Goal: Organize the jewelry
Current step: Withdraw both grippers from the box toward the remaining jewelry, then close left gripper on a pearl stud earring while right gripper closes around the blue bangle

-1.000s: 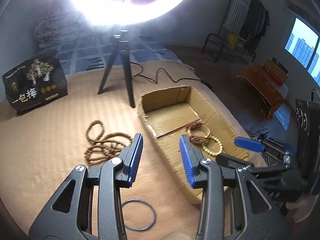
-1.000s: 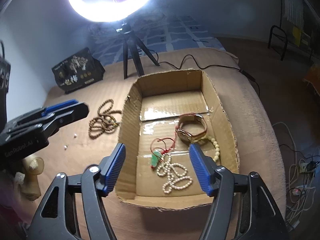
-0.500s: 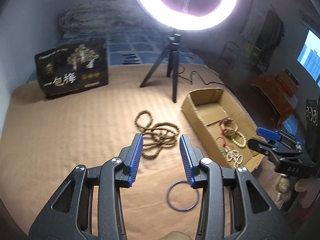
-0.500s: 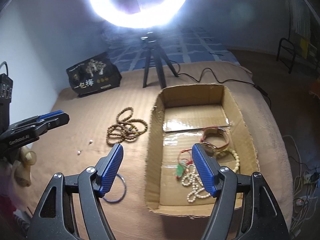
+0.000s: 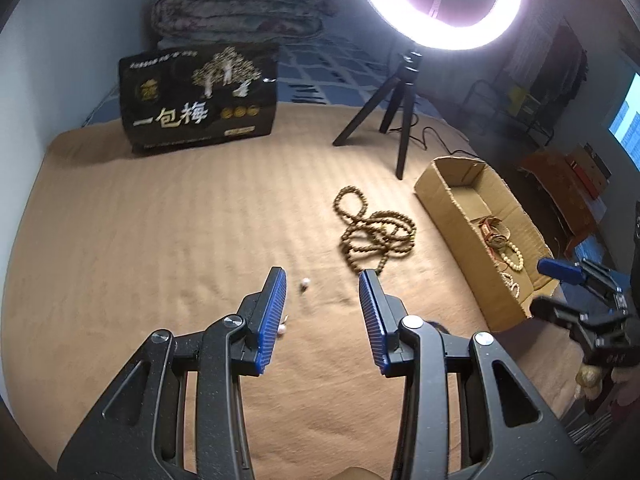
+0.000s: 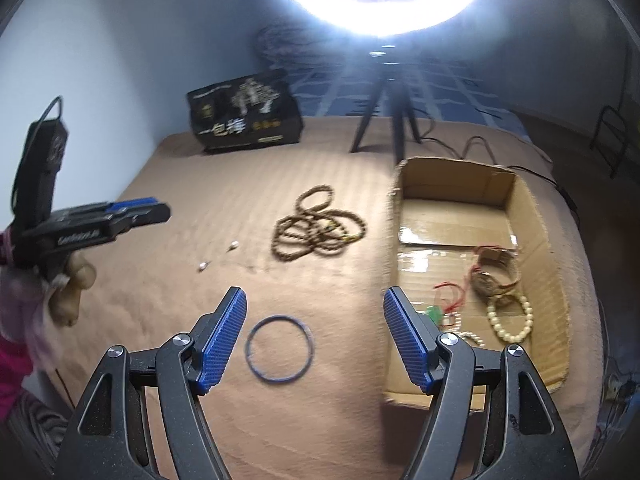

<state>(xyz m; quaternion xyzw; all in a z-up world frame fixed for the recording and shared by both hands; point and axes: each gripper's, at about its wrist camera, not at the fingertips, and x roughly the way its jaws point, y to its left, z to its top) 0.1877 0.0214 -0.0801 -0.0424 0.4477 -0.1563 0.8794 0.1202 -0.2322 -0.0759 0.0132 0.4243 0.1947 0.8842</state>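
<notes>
Swinging away from the brown cardboard box (image 5: 480, 216), my left claw (image 5: 322, 312) now hangs wide open and empty over two small white pearl beads (image 5: 305, 281) mid-frame; my right claw (image 6: 316, 336), equally spread, frames the thin blue ring bangle (image 6: 279, 349).
</notes>
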